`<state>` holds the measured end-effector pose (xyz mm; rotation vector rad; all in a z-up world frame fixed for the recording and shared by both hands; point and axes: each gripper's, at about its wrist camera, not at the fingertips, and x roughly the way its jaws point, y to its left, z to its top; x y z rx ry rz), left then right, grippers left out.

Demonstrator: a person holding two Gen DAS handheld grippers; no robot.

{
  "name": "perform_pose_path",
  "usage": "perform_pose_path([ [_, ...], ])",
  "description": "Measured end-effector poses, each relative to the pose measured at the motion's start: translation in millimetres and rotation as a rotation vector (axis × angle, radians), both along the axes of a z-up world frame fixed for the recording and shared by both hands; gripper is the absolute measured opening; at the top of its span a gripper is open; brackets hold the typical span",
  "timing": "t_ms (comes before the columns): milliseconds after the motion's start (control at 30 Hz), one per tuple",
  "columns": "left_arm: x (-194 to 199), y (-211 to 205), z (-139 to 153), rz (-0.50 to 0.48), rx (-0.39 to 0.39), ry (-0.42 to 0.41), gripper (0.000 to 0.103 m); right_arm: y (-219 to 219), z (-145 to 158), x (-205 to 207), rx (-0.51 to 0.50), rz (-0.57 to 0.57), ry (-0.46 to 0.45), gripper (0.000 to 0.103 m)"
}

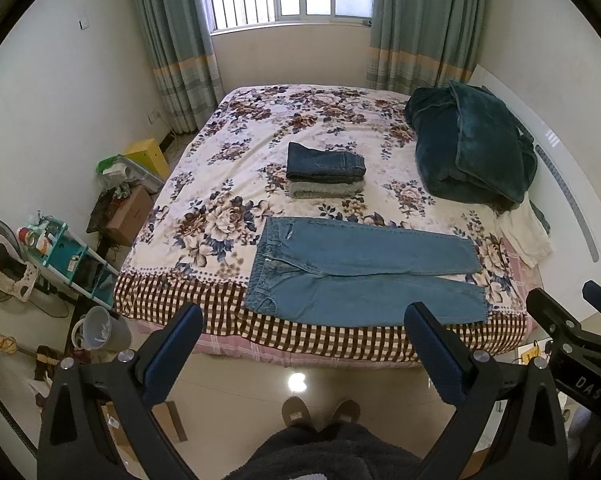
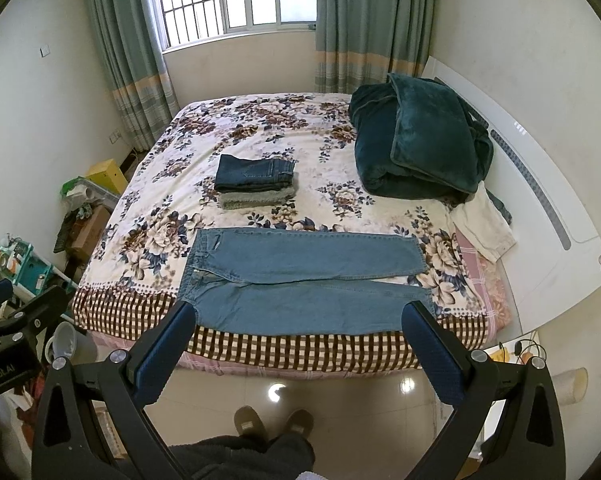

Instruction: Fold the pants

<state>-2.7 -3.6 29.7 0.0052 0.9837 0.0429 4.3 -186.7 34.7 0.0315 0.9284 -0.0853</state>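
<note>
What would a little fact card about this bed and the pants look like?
pants: light blue jeans spread flat, unfolded, near the bed's front edge
waistband: toward the left
folded pile: dark jeans on a grey piece, mid-bed
blanket: dark green bundle, far right
bed cover: floral sheet
left tongs: open, holding nothing
right tongs: open, holding nothing

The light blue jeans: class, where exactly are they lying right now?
In both wrist views the light blue jeans lie flat along the bed's near edge, waistband to the left, in front of the stack of folded clothes.
</note>
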Motion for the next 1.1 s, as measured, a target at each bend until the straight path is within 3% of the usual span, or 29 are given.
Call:
perform_pose_path([
  [1100, -1.4, -1.6, -2.2, 0.001, -0.007, 0.003, 0.103, 3.6, 1.7, 6.3, 0.002, 0.008, 0.016, 0.103],
])
